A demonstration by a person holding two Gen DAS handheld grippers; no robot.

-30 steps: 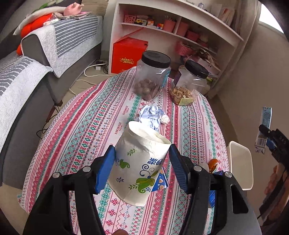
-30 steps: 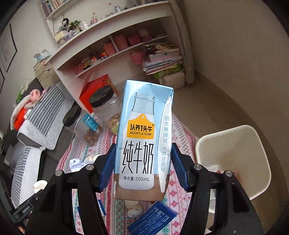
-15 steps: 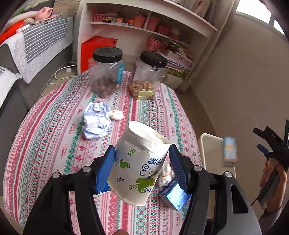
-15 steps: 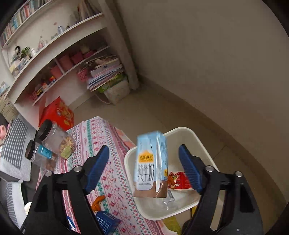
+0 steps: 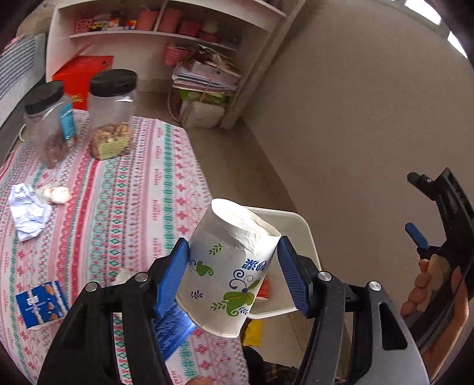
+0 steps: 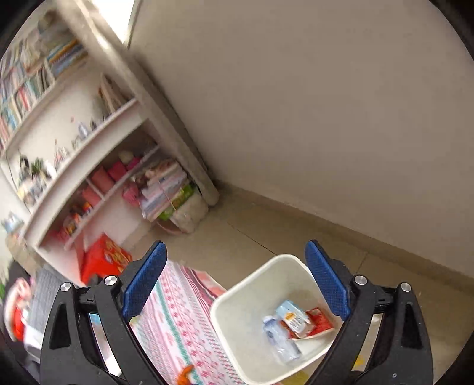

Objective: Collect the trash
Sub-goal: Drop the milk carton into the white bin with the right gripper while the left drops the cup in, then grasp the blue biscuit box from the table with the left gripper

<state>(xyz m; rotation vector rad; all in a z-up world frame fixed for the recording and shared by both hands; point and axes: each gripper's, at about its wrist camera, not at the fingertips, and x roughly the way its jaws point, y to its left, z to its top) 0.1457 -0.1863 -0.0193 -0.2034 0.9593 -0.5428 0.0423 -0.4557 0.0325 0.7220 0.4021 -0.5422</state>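
Paper cup [image 5: 234,266] above bin rim [image 5: 308,234]

Soft, even daylight from a bright window strip [image 6: 118,17] at top, faint shadows, heavy fisheye bending with black corners, motion blur smearing the white bookshelf [image 6: 74,165] in the right view.

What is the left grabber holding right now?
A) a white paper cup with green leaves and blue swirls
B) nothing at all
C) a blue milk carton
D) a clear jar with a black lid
A: in the left wrist view the blue pads of the left gripper press on both sides of the white paper cup with green leaves and blue swirls, held upside down near the white plastic trash bin.
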